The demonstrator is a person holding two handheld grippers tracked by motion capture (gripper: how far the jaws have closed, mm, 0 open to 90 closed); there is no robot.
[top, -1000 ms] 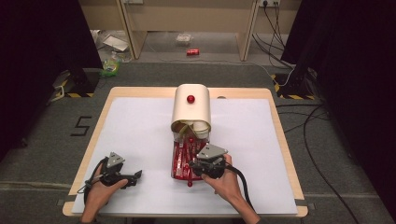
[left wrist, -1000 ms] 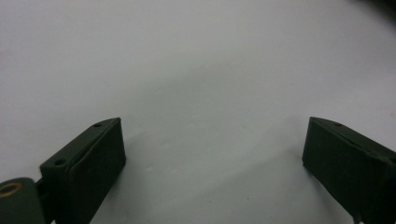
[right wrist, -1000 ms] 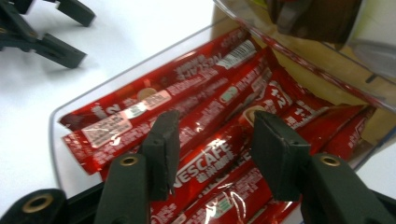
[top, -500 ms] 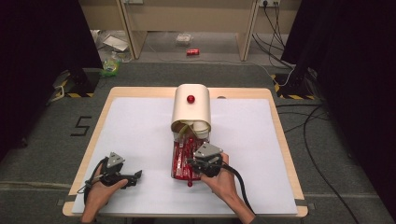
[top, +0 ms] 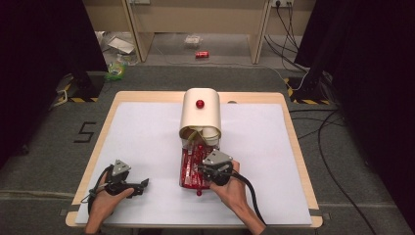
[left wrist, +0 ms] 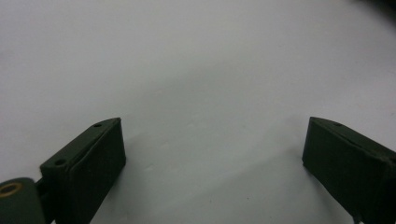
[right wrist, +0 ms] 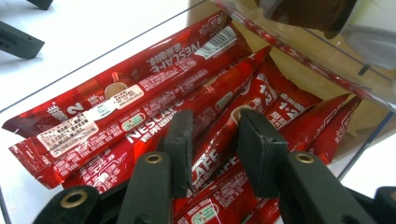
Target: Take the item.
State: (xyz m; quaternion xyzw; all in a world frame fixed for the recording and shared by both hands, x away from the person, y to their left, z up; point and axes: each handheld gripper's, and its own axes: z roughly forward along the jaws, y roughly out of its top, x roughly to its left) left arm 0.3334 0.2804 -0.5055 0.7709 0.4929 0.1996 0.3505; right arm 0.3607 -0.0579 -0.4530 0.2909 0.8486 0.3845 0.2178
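Right gripper (right wrist: 212, 140) sits low over the red coffee sachets (right wrist: 154, 98) in the clear tray (top: 185, 182) near the cream container (top: 200, 113), jaws narrowed around one sachet. Left gripper (left wrist: 212, 154) rests spread wide on the white table (top: 142, 132), near-left.

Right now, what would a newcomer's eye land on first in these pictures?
First, the heap of glossy red Nescafe coffee stick sachets in a clear tray at the table's middle, with the right gripper closing its jaws around one sachet. Behind it stands a cream rounded box with a red knob. The left gripper rests open over bare white tabletop.
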